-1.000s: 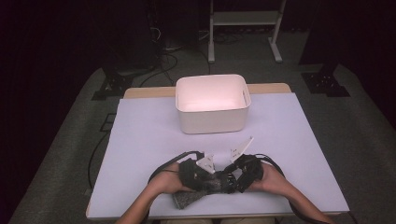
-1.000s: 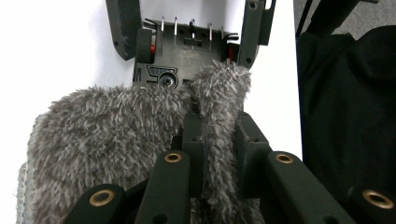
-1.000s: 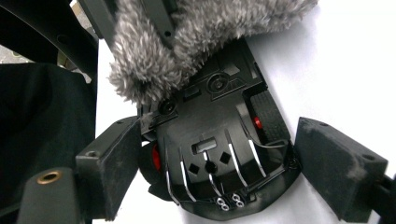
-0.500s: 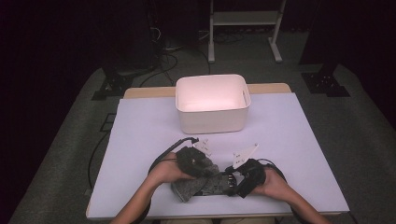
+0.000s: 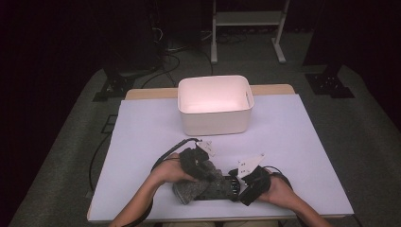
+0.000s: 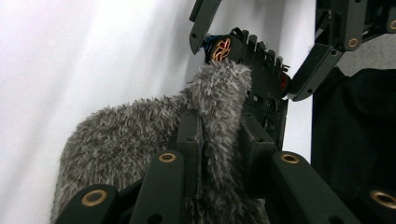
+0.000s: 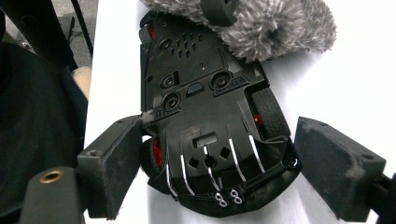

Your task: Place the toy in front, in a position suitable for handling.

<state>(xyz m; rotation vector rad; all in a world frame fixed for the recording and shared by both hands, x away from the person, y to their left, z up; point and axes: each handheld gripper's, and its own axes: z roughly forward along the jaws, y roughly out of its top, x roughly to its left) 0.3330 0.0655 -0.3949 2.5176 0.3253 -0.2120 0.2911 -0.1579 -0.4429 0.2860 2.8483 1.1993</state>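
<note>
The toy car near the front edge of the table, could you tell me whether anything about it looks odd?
Yes: the toy car lies upside down, underside facing up, with a grey furry cloth draped over one end. The left gripper pinches that cloth.

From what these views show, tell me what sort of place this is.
Probably a recording studio or lab, not a home: a white-covered table stands under bright light in a dark room, with loose black cables and a white metal equipment stand behind it.

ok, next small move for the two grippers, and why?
Probably the left gripper tugs the grey furry cover further off the toy car. It pinches the fur, part of the cover still hides one end, and the right gripper straddles the other end.
</note>
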